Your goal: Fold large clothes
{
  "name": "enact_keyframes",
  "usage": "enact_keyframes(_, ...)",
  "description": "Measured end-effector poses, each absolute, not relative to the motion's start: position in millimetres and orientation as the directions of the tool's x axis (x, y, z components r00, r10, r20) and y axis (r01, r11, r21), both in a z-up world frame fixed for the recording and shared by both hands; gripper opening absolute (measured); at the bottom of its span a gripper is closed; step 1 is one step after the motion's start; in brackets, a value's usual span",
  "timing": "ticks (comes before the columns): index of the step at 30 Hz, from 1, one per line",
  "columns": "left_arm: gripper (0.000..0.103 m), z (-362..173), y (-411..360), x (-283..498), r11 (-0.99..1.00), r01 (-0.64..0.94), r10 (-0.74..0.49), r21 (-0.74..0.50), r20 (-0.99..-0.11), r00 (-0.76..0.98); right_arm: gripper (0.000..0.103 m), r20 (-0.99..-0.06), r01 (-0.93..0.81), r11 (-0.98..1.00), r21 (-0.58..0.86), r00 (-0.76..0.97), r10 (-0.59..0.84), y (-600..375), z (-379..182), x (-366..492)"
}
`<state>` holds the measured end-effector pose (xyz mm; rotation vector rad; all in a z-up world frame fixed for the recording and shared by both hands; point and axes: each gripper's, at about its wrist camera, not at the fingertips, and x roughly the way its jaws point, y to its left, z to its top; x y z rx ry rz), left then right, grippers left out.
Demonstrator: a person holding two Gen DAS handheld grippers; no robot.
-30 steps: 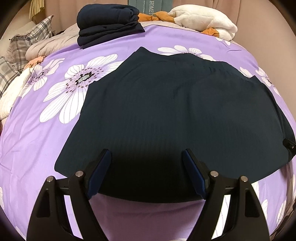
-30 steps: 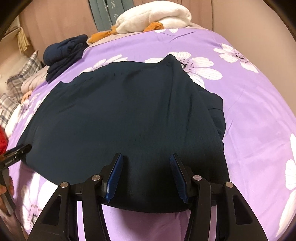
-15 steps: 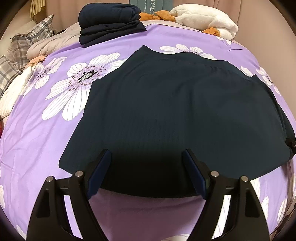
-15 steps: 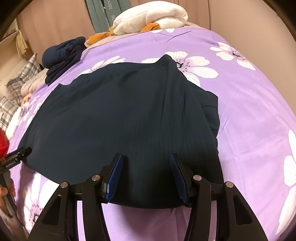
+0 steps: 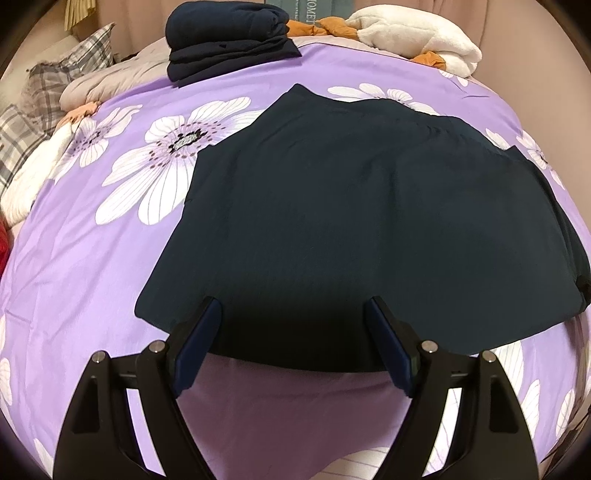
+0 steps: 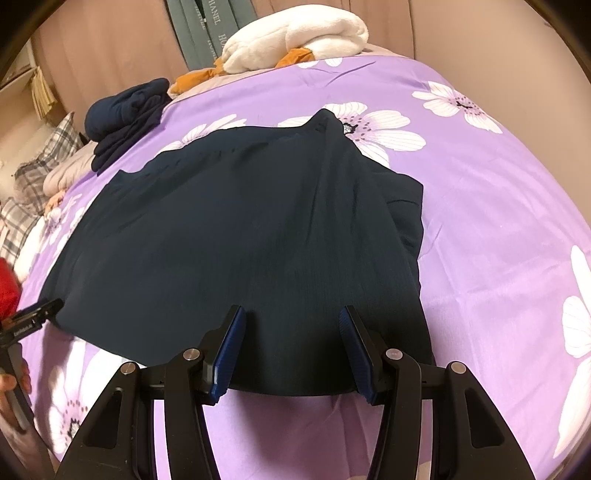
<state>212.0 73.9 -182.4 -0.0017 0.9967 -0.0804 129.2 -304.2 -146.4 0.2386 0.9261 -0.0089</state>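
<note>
A large dark navy garment (image 5: 351, 221) lies spread flat on the purple flowered bedspread (image 5: 92, 277). Its right side is folded inward, which shows in the right wrist view (image 6: 402, 214). My left gripper (image 5: 293, 314) is wide open just above the garment's near hem, left of centre, and its pads touch no cloth. My right gripper (image 6: 291, 314) hovers over the near hem further right, its jaws apart with nothing pinched. The left gripper (image 6: 33, 321) and the hand (image 6: 11, 384) that holds it show at the far left of the right wrist view.
A folded stack of navy clothes (image 5: 229, 40) sits at the far edge of the bed. Beside it lie a white fluffy blanket (image 5: 417, 40) and orange cloth (image 5: 321, 26). Plaid pillows (image 5: 55, 85) and bedding crowd the left side. Pink curtains hang behind the bed.
Both grippers keep the same openings over the near hem. The garment has drifted slightly right in the left wrist view; it lies as it did.
</note>
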Motion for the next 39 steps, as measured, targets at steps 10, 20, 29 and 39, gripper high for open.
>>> enact_keyframes(10, 0.082, -183, 78, 208, 0.997, 0.047, -0.072, -0.056, -0.842, 0.535, 0.053, -0.796, 0.122, 0.966, 0.228, 0.595, 0.112, -307, -147, 125)
enact_keyframes(20, 0.082, -183, 83, 204, 0.997, 0.034, -0.075, -0.067, -0.844, 0.532, 0.053, -0.797, 0.126, 0.964, 0.235, 0.592, 0.117, -308, -148, 123)
enact_keyframes(29, 0.082, -184, 85, 202, 0.997, 0.03, -0.073, -0.067, -0.844, 0.531, 0.053, -0.798, 0.128, 0.962, 0.241, 0.59, 0.122, -311, -148, 118)
enact_keyframes(39, 0.087, -189, 97, 199, 0.996, -0.005, -0.078, -0.094, -0.859, 0.506, 0.053, -0.802, 0.138, 0.961, 0.239, 0.586, 0.115, -313, -149, 113)
